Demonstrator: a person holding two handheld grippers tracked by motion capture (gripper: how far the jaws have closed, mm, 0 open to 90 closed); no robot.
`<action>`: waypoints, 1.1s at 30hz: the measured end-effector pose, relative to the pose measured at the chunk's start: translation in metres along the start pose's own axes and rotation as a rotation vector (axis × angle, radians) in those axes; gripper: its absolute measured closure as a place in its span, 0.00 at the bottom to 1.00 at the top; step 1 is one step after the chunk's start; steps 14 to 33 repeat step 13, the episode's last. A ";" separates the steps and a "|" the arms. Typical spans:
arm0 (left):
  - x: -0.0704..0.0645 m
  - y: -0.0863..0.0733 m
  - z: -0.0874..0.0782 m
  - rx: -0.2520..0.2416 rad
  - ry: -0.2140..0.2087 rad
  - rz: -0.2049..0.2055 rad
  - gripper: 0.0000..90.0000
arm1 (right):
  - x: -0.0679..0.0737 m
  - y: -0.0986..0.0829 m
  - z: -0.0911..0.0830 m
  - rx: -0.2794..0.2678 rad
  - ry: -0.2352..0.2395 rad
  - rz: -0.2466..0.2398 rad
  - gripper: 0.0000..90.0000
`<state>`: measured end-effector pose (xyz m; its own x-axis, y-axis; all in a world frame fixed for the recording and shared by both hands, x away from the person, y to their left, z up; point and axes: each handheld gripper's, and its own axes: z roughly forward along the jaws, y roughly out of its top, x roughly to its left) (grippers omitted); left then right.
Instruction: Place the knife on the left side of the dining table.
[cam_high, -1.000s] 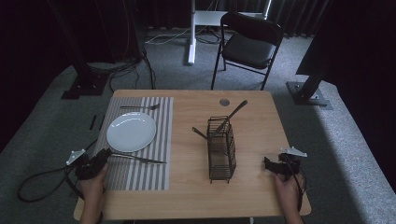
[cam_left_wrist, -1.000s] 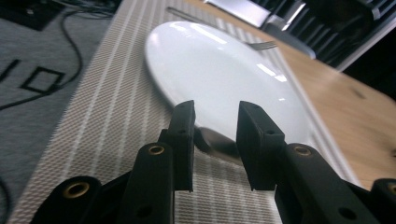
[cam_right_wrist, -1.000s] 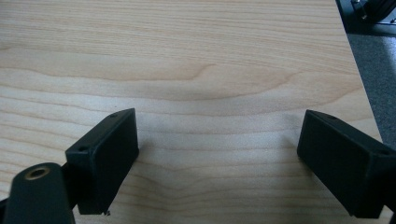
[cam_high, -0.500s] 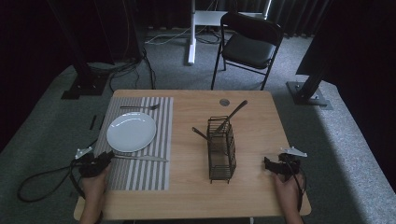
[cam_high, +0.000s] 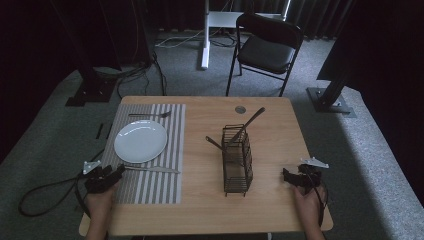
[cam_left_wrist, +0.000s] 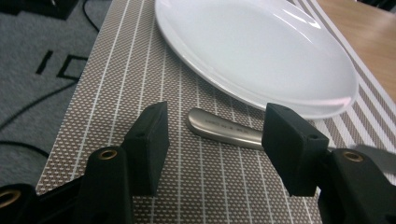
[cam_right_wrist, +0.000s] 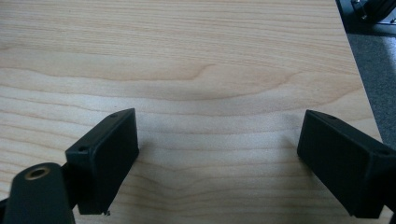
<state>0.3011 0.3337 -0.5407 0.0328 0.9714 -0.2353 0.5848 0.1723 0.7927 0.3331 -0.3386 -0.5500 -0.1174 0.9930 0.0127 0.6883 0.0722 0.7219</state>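
A white plate rests on a striped placemat at the table's left. A metal knife lies on the mat just in front of the plate, and a fork lies behind it. My left gripper stands open at the mat's near left corner. In the left gripper view its jaws flank the knife's handle end without touching it, the plate just beyond. My right gripper is open, low over bare wood near the right edge.
A black wire cutlery caddy stands mid-table with two utensils sticking out. A round grommet sits near the table's far edge. A black chair stands beyond the table. Cables trail off the left side.
My left gripper has shifted slightly left and back along the mat's near corner, staying open by the knife handle. The right gripper has not moved.
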 end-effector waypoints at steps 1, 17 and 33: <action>-0.002 0.000 -0.001 0.002 0.011 0.018 0.43 | 0.000 0.000 0.000 0.000 0.000 0.000 0.13; -0.015 -0.006 -0.019 0.058 -0.019 0.106 0.20 | 0.000 0.000 0.000 0.000 0.000 0.000 0.13; -0.015 -0.006 -0.019 0.058 -0.019 0.106 0.20 | 0.000 0.000 0.000 0.000 0.000 0.000 0.13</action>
